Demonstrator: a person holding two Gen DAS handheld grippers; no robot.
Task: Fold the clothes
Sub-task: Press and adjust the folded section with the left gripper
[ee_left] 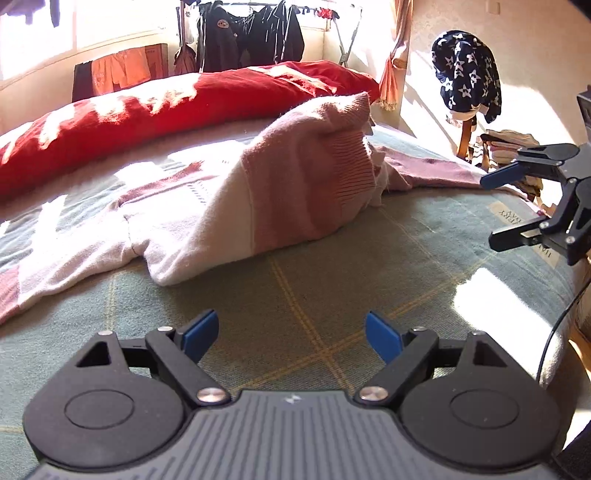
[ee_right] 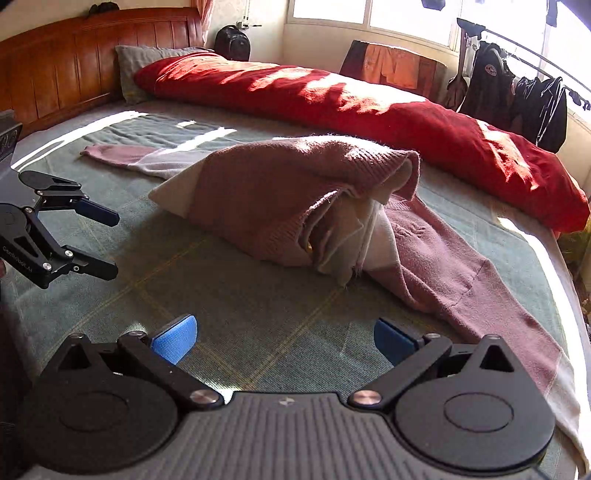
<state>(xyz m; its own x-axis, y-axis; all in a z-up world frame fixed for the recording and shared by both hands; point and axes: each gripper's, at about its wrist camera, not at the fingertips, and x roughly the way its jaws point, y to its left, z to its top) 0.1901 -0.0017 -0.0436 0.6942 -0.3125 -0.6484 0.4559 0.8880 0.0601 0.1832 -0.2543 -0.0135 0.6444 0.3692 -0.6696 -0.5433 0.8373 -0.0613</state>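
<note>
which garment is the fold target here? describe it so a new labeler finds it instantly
Start at the big bed with the green plaid cover. Along its far side lies a long red quilt; nearer, mid-bed, sits a humped pink sweater with cream panels and both sleeves splayed flat. It is the only pink knit, and neither open tool touches it.

hard sunlight is streaming in from the windows (ee_right: 406,14), blowing out the glass and glaring off the red quilt (ee_left: 147,110) and pink sweater (ee_left: 207,206). fisheye distortion is bending the edges; both views are staying fairly sharp.
</note>
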